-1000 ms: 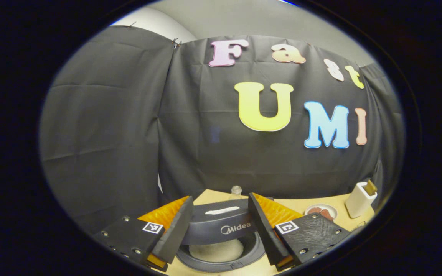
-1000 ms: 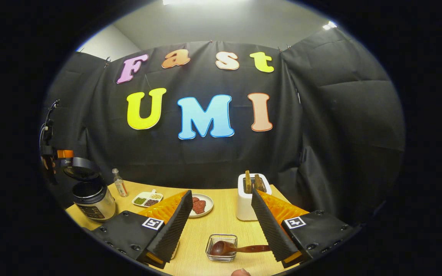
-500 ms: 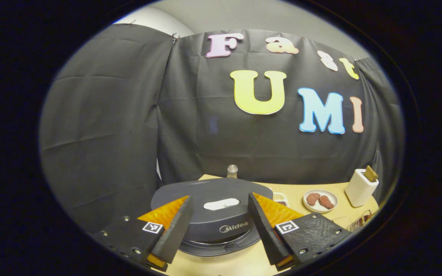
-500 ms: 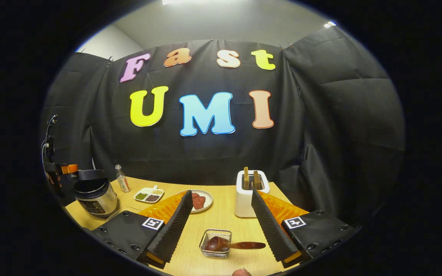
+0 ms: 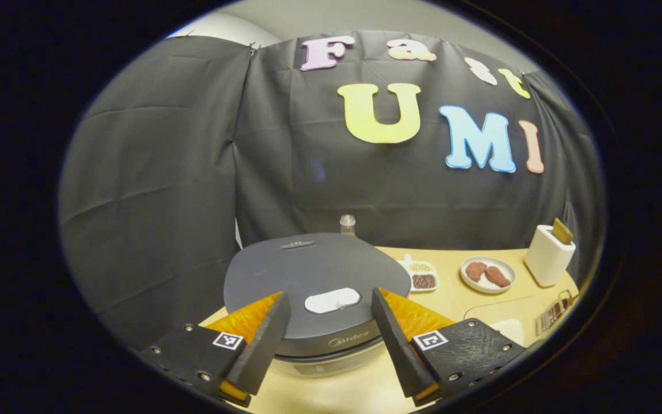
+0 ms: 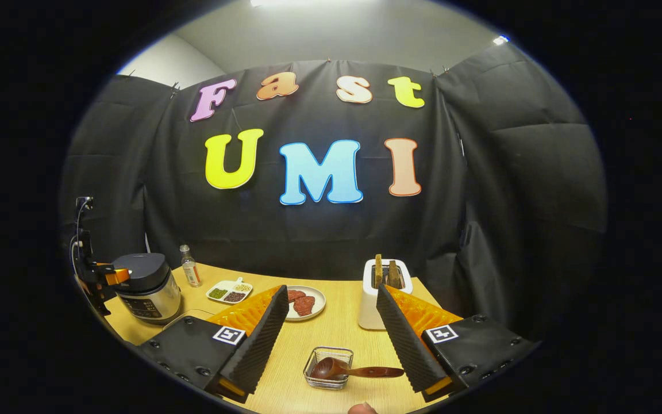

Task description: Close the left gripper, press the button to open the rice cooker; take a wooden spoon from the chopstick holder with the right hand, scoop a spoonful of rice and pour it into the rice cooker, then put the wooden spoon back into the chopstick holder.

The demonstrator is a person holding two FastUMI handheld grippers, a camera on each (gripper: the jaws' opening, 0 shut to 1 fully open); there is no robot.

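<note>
**Inspector:** Your tabletop (image 6: 331,336) is light wood, walled in by black cloth on three sides under a pale ceiling with lights. In the right gripper view the rice cooker (image 6: 146,287) sits at the far left corner with its lid down. A small bottle (image 6: 191,273) stands just beside it, then a divided dish of beans (image 6: 228,291), a plate of reddish slices (image 6: 306,302) and a white toaster (image 6: 378,294) with two slices upright in its slots.

**Operator:** And the spoon?

**Inspector:** The wooden spoon (image 6: 354,371) lies with its bowl inside a small glass dish (image 6: 327,368) near the front edge, handle pointing right over the rim. Your right hand-held gripper (image 6: 331,339) is released, fingers wide apart above the tabletop, touching nothing. I cannot tell which item is the chopstick holder.

**Operator:** The left side?

**Inspector:** In the left gripper view your left hand-held gripper (image 5: 328,339) is spread open just above the cooker's closed dark lid (image 5: 314,276), with the pale oval button (image 5: 332,301) between the fingers. No finger clearly presses on it. In the right gripper view that hand-held gripper shows at the cooker's left edge. At the right rim of the left gripper view a wire-like item (image 5: 555,309) sits on the tabletop; it is too small for me to identify.
</note>
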